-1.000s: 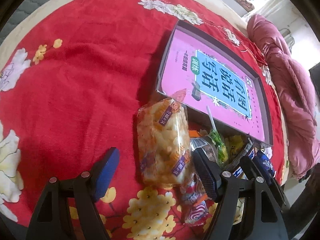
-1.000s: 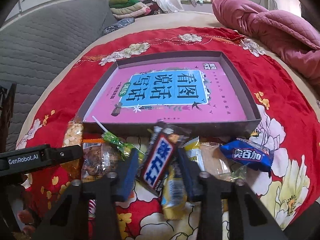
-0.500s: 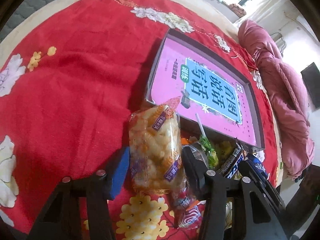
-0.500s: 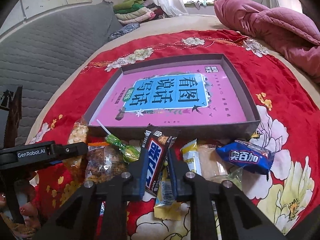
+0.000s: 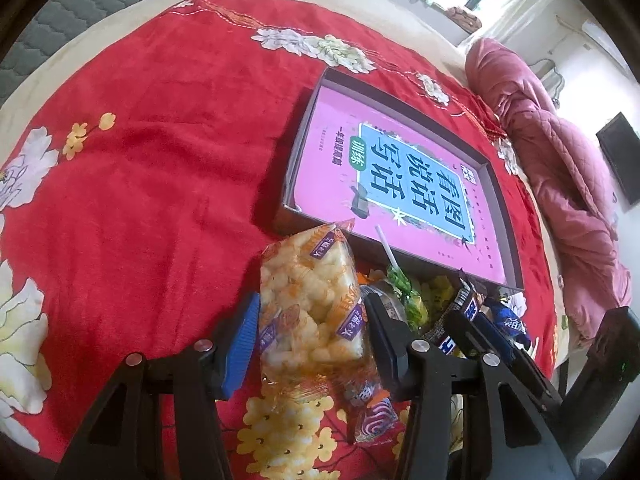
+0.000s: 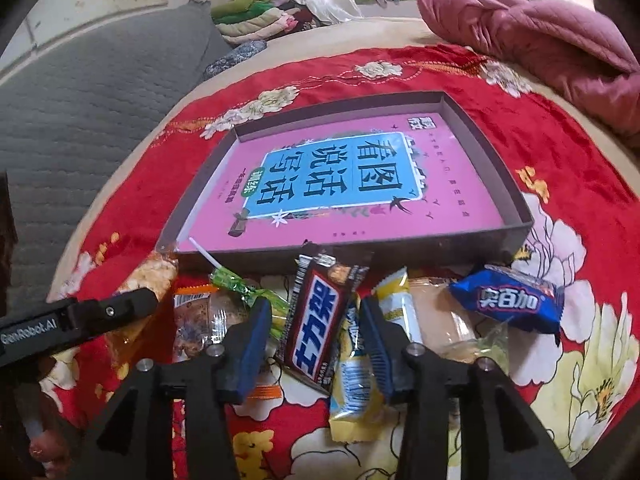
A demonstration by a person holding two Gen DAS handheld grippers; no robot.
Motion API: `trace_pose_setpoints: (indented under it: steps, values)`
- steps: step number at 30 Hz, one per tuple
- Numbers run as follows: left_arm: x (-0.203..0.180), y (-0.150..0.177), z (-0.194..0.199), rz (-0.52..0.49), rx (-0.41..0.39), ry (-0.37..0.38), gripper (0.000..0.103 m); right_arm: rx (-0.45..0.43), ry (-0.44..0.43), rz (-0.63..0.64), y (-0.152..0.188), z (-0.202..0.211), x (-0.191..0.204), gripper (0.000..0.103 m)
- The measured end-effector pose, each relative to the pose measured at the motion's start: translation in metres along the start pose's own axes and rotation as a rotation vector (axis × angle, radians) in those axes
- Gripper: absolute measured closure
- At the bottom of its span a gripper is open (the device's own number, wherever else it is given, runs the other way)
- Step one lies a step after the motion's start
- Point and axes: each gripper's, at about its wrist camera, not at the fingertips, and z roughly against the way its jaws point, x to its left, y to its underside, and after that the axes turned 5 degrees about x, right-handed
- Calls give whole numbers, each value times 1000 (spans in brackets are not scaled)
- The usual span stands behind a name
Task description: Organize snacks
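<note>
A clear bag of puffed snacks point(image 5: 308, 292) stands between the blue pads of my left gripper point(image 5: 310, 320), which is shut on its sides. In the right wrist view a dark chocolate bar point(image 6: 320, 312) lies tilted between the fingers of my right gripper point(image 6: 314, 320). Those jaws are opening, and the pads stand clear of the bar. A yellow packet point(image 6: 356, 376) lies beside the right pad. Just beyond the snack pile sits the shallow grey box point(image 6: 516, 200) with a pink printed floor, seen also in the left wrist view point(image 5: 300, 152).
Loose on the red flowered blanket point(image 5: 160, 160) lie a blue packet point(image 6: 508, 304), a green lollipop point(image 6: 240, 284), a nut pack point(image 6: 196, 320) and a swirl candy point(image 5: 376, 420). A pink quilt point(image 6: 540, 40) is heaped at the far right, a grey mattress point(image 6: 80, 100) at the left.
My left jaws closed from wide open onto the puffed snack bag. My right jaws pinched the chocolate bar, then spread apart again with the bar between them.
</note>
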Motion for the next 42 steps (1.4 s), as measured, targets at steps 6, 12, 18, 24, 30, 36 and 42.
trace_pose_setpoints:
  steps: [6, 12, 18, 24, 30, 36, 42]
  values:
    - [0, 0, -9, -4, 17, -10, 50, -3, 114, 67, -2, -13, 12, 59]
    - [2, 1, -8, -6, 5, -13, 50, -40, 43, 74, -2, -4, 4, 70]
    - [-2, 0, 9, -27, -40, -5, 50, -49, -45, 11, -4, 13, -11, 72]
    - [-12, -3, 26, -69, -92, -21, 50, -80, -85, -14, -7, 27, -18, 72]
    - [-22, -9, 33, -112, -120, -42, 50, -145, -104, -4, -19, 42, -19, 74]
    - [-27, -21, 30, -135, -123, -62, 50, -190, -108, -31, -43, 45, -33, 74]
    - [-36, -42, 24, -165, -137, -81, 50, -204, -89, -69, -61, 38, -51, 74]
